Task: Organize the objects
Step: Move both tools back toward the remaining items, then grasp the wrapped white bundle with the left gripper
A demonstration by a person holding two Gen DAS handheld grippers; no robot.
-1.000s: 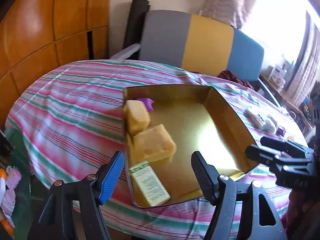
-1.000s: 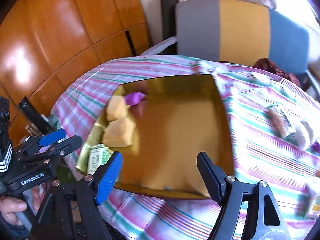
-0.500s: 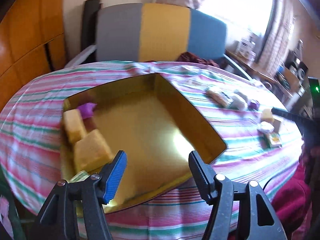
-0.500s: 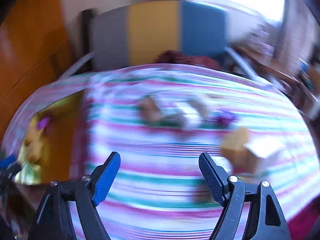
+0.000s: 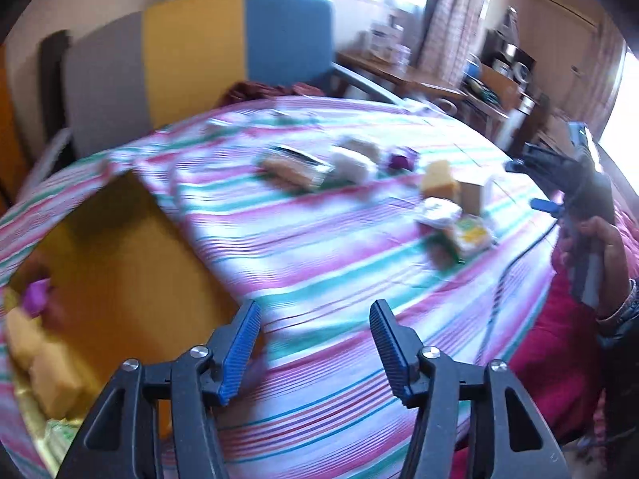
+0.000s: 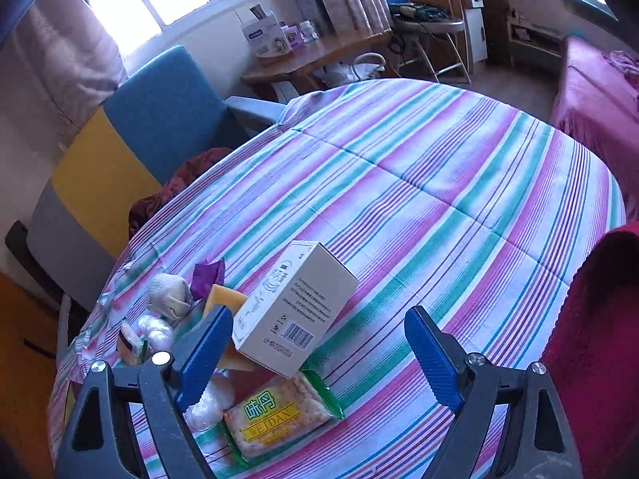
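Cracker packet [image 6: 275, 419]: reads "WEIDAN" — lower centre, right view only.
Gold tray [image 5: 120, 247]: left view only.
Left hand-held gripper [image 5: 315, 345]: released, jaws just closing, nothing between.
Right hand-held gripper [image 6: 319, 353]: released — jaws just widening, empty.

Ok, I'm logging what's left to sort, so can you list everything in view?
White carton: one, leaning on the sponge.
Yellow sponge: one, left of the carton.
Cracker packet: one, green-edged, below the carton.
Purple wrapper: one, behind the sponge.
Gold tray: one, table's left, holding sponges and a purple piece.
Striped tablecloth: one, covering the table.
Left gripper: jaws apart, just closing, nothing between.
Right gripper: jaws apart, just opening, pads clear of the carton.
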